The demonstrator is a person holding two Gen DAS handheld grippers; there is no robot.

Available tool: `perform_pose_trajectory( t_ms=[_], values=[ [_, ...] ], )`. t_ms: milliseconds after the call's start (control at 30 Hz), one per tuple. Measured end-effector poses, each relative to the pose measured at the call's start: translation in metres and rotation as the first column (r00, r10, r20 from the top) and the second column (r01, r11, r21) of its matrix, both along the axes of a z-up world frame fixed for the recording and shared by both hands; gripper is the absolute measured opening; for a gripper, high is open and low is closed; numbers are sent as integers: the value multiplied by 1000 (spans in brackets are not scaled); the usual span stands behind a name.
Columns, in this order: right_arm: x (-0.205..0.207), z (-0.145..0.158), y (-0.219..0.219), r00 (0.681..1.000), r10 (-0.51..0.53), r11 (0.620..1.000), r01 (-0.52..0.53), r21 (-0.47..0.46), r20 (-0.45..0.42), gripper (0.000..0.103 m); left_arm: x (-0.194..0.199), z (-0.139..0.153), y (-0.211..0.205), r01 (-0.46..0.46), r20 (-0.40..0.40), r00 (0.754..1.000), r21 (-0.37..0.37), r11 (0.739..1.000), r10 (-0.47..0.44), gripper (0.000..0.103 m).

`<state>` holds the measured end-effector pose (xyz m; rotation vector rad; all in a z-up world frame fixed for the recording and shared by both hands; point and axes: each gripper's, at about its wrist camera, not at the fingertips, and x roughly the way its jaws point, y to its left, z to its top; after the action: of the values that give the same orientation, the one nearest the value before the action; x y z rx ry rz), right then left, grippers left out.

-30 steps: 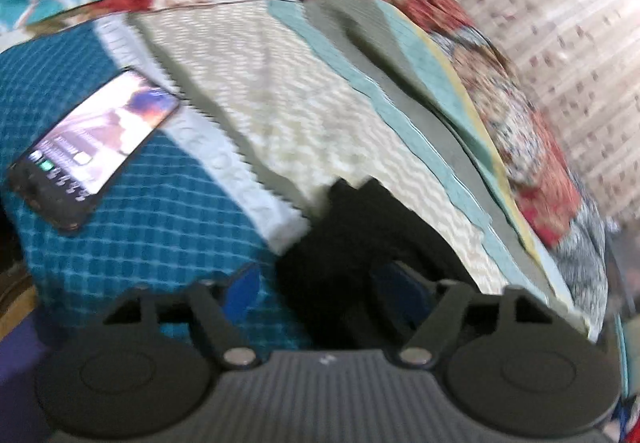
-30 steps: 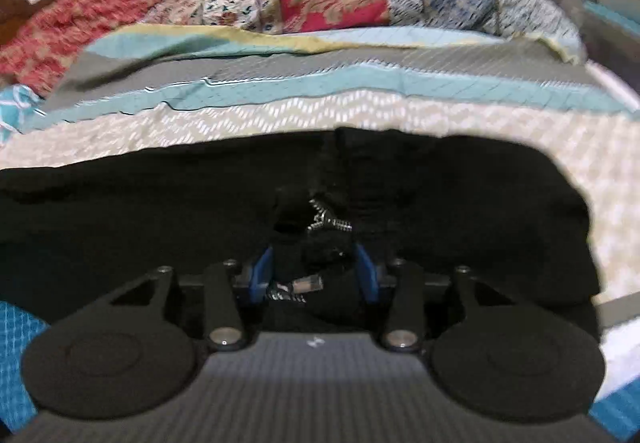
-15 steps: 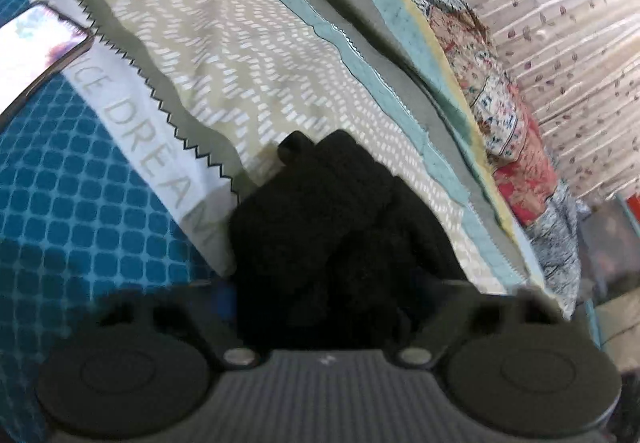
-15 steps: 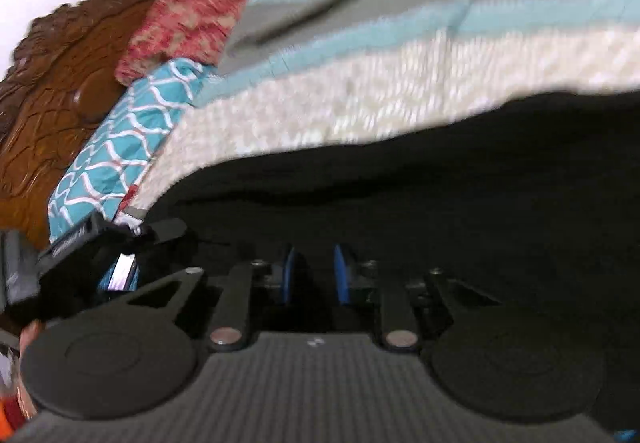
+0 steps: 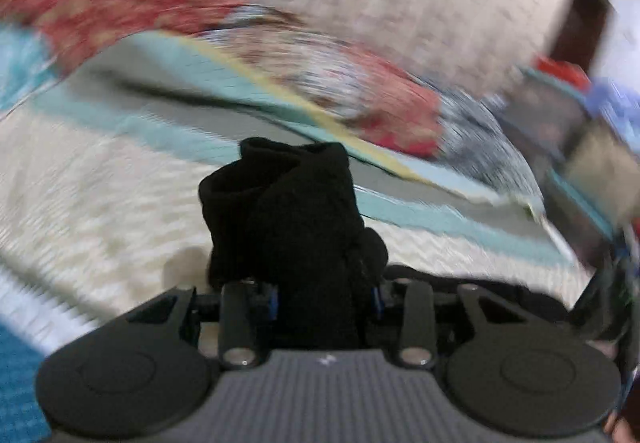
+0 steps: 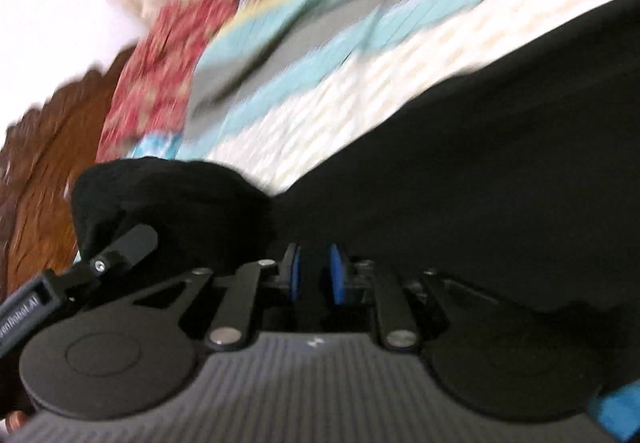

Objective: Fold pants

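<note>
Left tongs clamp pants, headboard (right view)

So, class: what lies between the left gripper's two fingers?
A bunched fold of the black pants fills the gap of the left gripper, its jaws having just been closing on it; the left wrist view shows this.

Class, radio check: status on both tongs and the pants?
Left tongs shut on pants, bunch lifted. Right tongs closed on pants too. Nothing in the way.
</note>
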<state>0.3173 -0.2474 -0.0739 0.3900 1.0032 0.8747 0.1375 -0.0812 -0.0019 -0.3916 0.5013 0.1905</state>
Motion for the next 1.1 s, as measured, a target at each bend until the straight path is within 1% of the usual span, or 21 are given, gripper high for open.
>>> perform_pose_trajectory(
  t_ms=[67,133,233,267,300,333,367,400,433,500,567,600,633,667,700,767,833,933,1000,1067,1100],
  values=[
    [3,5,-30,996,-82,997,83,-7,35,21,24,-8,-27,73,-36,997,37,997,-72,38],
    [6,5,-60,987,-155,988,156,-11,40,22,49,-26,-53,173,-85,982,36,984,-169,45],
    [9,-6,-85,973,-232,973,232,-15,5,22,72,-59,-83,326,-212,924,2,945,-318,53],
    [9,-9,-93,968,-251,968,251,-11,-11,22,72,-65,-88,344,-240,911,-7,939,-335,54],
    [8,-12,-98,964,-265,964,265,-7,-22,22,66,-64,-90,346,-232,913,9,938,-335,59],
    [7,-14,-93,964,-264,964,264,2,-27,25,60,-60,-89,352,-217,915,15,936,-340,68],
    [5,-13,-95,964,-265,964,265,13,-21,30,53,-54,-84,357,-195,916,2,934,-350,75],
    [0,-8,-95,964,-267,964,267,23,-5,41,46,-47,-78,355,-165,920,-28,935,-354,86],
    [-2,-6,-94,965,-261,965,260,36,18,49,32,-39,-67,342,-112,931,-72,937,-348,90],
    [-7,3,-82,972,-226,973,221,68,66,73,7,-25,-46,308,-30,949,-124,943,-314,90],
    [-11,6,-72,980,-174,983,167,75,92,85,-9,-18,-28,248,-3,968,-151,957,-252,91],
    [-9,4,-61,985,-146,988,140,66,92,87,-15,-16,-18,205,-6,978,-166,965,-209,91],
    [-8,0,-51,989,-116,993,113,42,88,87,-20,-17,-8,158,-15,986,-182,970,-163,90],
    [-9,-5,-41,990,-101,995,102,-7,94,82,-23,-18,0,123,-26,991,-196,973,-130,90],
    [-7,-10,-31,991,-87,994,93,-60,97,40,-25,-20,7,87,-39,994,-212,973,-98,89],
    [-7,-16,-25,990,-90,988,103,-116,109,31,-25,-24,19,44,-56,997,-240,970,-59,88],
    [-16,-5,-34,978,-108,989,125,-84,180,28,-22,-25,19,30,-53,998,-258,966,-45,87],
    [-39,11,-39,915,-149,970,208,-123,374,28,-14,-25,14,40,-48,997,-245,969,-54,82],
    [-36,1,-43,914,-166,957,241,-164,371,34,0,-24,5,76,-40,995,-235,969,-88,79],
    [-23,-20,-41,932,-166,941,247,-230,321,43,16,-24,-8,111,-42,992,-212,971,-123,73],
    [-21,-21,-49,936,-176,952,241,-190,303,45,24,-23,-15,130,-42,989,-209,969,-142,70]
  ],
)
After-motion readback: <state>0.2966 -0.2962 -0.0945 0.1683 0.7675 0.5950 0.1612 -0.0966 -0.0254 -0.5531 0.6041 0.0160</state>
